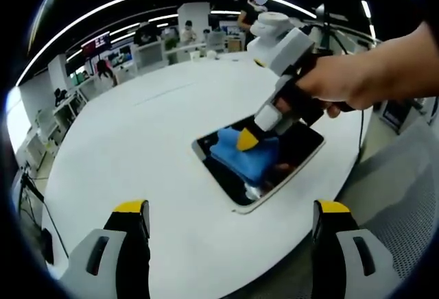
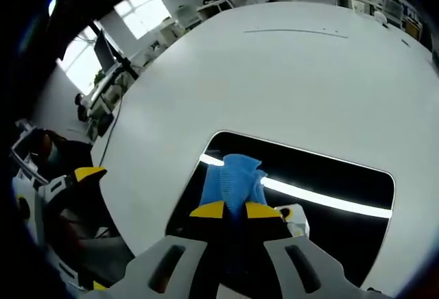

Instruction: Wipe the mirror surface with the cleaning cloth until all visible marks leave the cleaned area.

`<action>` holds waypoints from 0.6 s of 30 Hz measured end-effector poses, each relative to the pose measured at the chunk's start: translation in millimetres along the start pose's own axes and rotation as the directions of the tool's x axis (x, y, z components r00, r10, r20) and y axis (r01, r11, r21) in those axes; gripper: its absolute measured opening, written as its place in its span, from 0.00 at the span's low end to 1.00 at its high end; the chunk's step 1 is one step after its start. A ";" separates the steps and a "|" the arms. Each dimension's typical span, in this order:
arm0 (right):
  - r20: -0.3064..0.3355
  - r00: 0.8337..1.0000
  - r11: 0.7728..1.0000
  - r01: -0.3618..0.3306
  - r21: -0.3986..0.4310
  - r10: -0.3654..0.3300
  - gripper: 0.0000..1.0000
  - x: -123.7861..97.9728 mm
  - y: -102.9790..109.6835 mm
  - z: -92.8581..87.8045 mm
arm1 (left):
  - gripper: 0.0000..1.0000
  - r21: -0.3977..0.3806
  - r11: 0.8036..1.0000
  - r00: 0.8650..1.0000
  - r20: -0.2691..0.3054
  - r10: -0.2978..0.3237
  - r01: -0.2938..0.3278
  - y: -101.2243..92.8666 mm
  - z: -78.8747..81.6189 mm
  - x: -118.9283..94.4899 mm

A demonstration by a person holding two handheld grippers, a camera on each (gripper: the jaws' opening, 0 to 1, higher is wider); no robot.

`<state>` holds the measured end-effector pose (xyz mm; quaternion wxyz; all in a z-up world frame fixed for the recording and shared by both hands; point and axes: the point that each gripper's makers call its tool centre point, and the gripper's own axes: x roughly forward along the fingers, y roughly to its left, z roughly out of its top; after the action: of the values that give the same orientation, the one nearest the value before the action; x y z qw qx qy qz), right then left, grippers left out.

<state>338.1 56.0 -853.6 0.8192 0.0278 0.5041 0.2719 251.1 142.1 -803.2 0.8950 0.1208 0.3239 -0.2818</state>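
Observation:
A rectangular mirror (image 1: 302,149) (image 2: 343,175) with a pale frame lies flat near the edge of the round white table (image 1: 137,148) (image 2: 288,79). A blue cleaning cloth (image 1: 241,156) (image 2: 232,181) rests crumpled on the glass. My right gripper (image 2: 234,210) (image 1: 248,140) is shut on the cloth and presses it onto the mirror; a hand holds it from the right in the left gripper view. My left gripper (image 1: 230,211) hovers open above the table's near edge, short of the mirror, with nothing between its yellow-tipped fingers.
Ceiling lights reflect as a bright strip (image 2: 329,201) across the mirror. Desks, monitors and people (image 1: 171,35) stand beyond the far side of the table. Grey floor (image 1: 391,196) lies right of the table. The left gripper's yellow tip (image 2: 86,174) shows at the left.

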 end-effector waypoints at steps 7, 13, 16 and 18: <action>-0.006 1.000 1.000 0.001 0.013 -0.001 0.03 -3.8 -7.5 -1.7 | 0.99 -0.034 0.999 1.000 0.003 -0.006 0.006 1.5 0.1 -0.3; -0.006 1.000 1.000 0.004 0.015 -0.004 0.03 -6.1 -11.9 -3.5 | 1.00 -0.036 0.999 1.000 0.001 -0.008 0.008 0.6 -0.1 0.2; -0.004 1.000 1.000 0.003 0.021 -0.003 0.03 -8.6 -16.2 -4.8 | 1.00 -0.034 0.999 1.000 0.000 -0.010 0.010 0.4 -0.2 0.1; -0.003 1.000 1.000 0.005 0.023 -0.004 0.03 -10.3 -19.1 -5.5 | 1.00 -0.034 0.999 1.000 -0.003 -0.010 0.010 -0.1 -0.6 -0.1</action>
<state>337.9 33.6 -854.0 0.8186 0.0358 0.5087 0.2642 250.6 142.3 -803.6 0.8949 0.1045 0.3307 -0.2807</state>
